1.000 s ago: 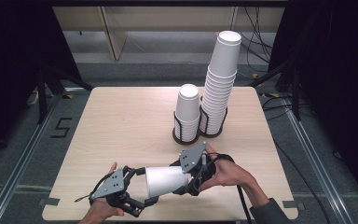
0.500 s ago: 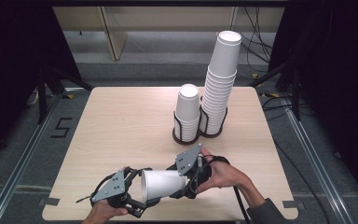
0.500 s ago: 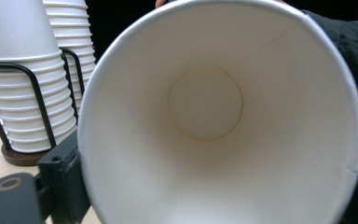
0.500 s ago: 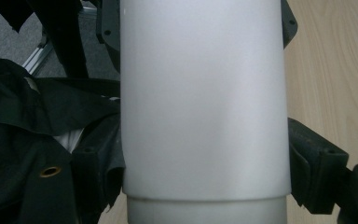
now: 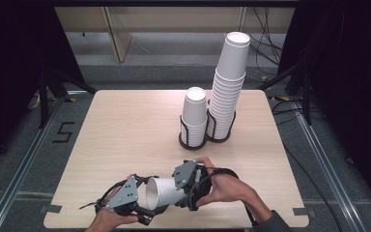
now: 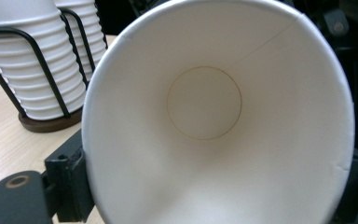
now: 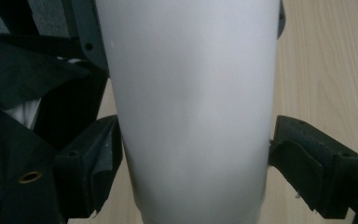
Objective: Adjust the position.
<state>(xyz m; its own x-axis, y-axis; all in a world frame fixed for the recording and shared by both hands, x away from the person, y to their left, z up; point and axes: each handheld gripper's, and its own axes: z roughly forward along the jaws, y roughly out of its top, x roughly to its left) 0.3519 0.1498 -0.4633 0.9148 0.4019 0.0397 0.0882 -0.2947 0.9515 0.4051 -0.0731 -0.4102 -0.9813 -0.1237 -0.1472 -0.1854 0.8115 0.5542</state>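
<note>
Since a second ago the paper cup (image 5: 163, 192) has slid a bit toward 3 o'clock along the table's near edge, and my left gripper (image 5: 142, 205) has just been closing its jaws around the cup's rim. From the high view I see the cup lying on its side at 6 o'clock on the table (image 5: 125, 130), mouth pointing toward 8 o'clock. Left gripper view: I look straight into the cup's open mouth (image 6: 214, 121), rim squeezed slightly oval between the two black jaws, so the left one has hold of it at the rim. My right gripper (image 5: 186, 193) sits at the cup's base end; in the right gripper view both pads touch the cup wall (image 7: 191, 116), narrow grip on the body. Cup holder (image 5: 193, 140) with a short stack stands at 12 o'clock, the tall stack (image 5: 227, 92) just beside it at 1 o'clock.
</note>
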